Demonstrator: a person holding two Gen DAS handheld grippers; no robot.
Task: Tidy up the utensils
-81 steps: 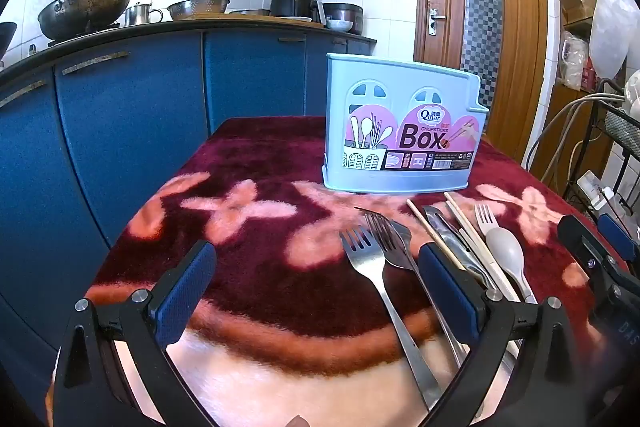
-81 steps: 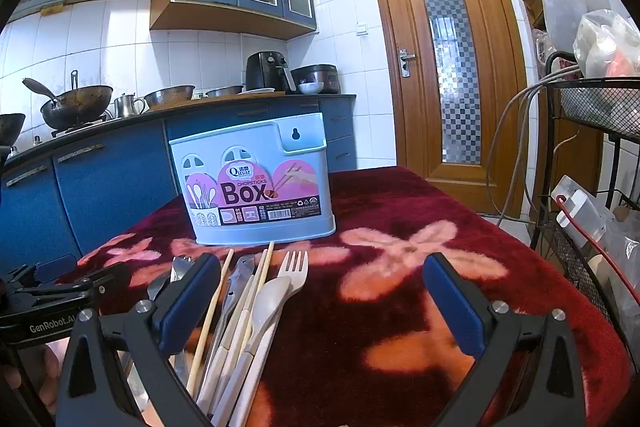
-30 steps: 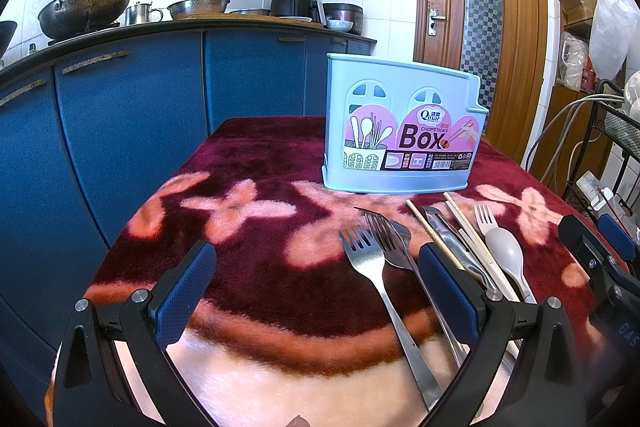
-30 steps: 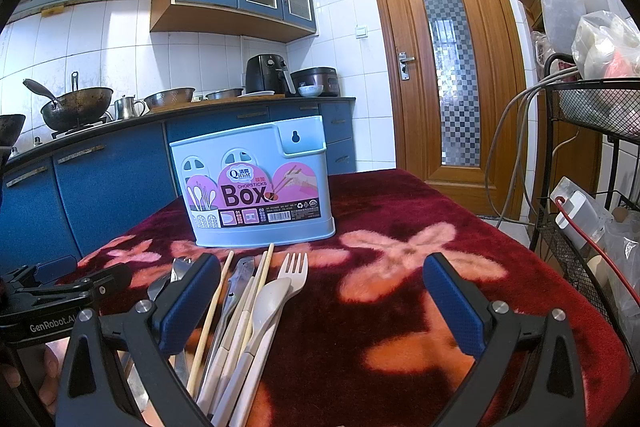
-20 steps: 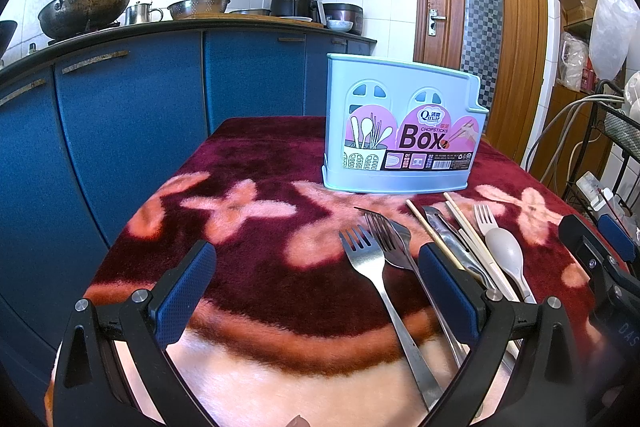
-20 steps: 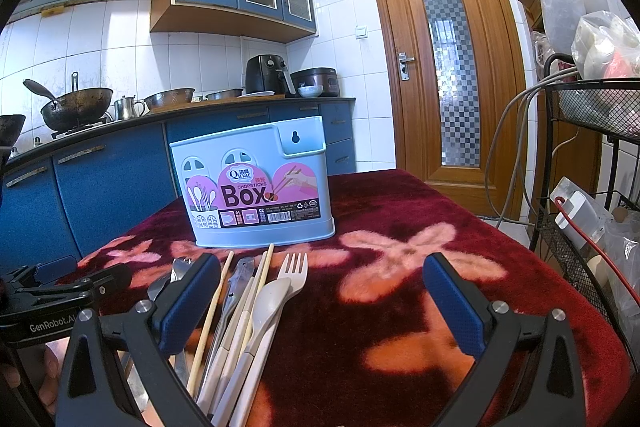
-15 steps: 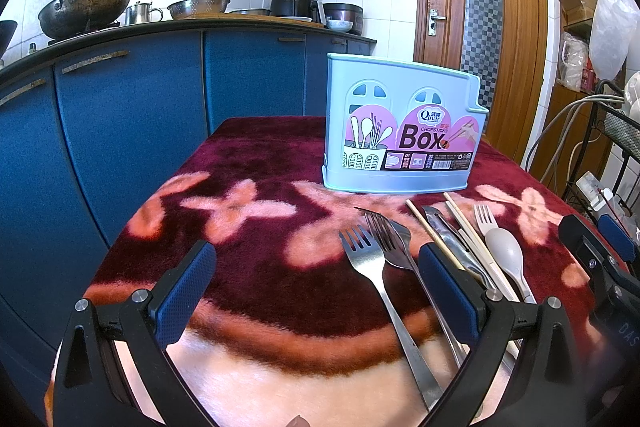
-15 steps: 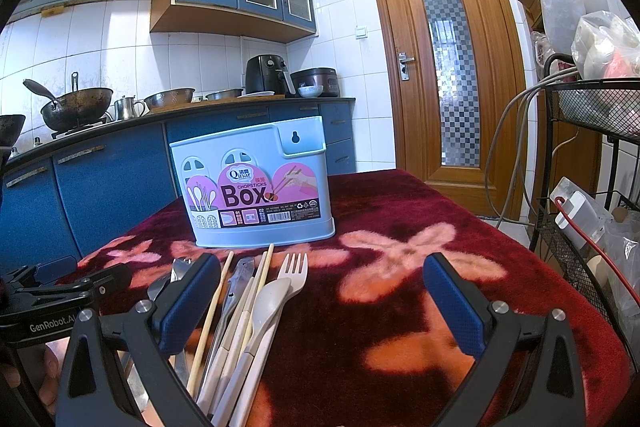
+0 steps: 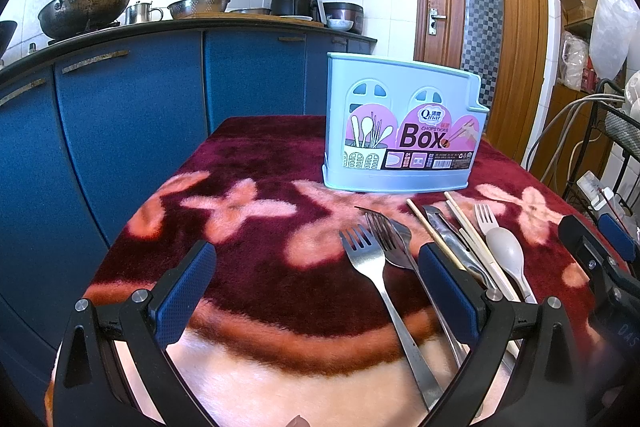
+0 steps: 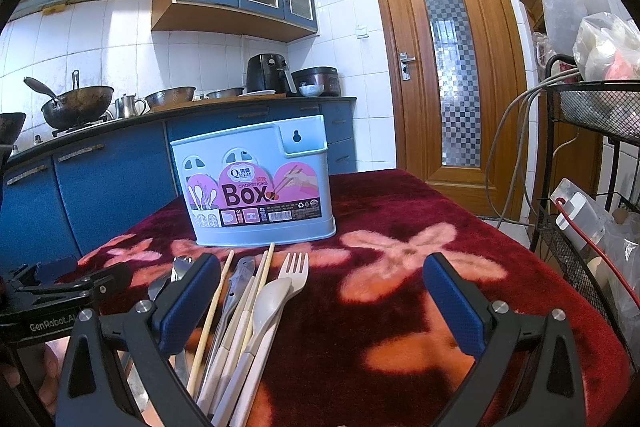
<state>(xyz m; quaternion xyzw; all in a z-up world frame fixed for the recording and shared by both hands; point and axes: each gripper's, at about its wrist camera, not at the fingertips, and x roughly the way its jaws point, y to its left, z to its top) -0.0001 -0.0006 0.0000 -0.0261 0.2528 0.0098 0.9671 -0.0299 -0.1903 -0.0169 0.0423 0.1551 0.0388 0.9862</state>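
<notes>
On the red flowered blanket (image 9: pixel 256 259) in the left wrist view, the left gripper (image 9: pixel 316 283) hovers with its blue pads spread wide, holding nothing. Ahead, a pale blue chopsticks box (image 9: pixel 404 131) stands upright. Between box and gripper lie two steel forks (image 9: pixel 372 267), chopsticks (image 9: pixel 464 227), a beige spoon (image 9: pixel 505 251) and a beige fork (image 9: pixel 485 219), side by side.

In the right wrist view, the right gripper (image 10: pixel 320 299) is likewise wide and empty. The same utensils lie just beside its left pad (image 10: pixel 188 299), handles toward the camera, with the box behind them. The left gripper's body shows at the left edge.
</notes>
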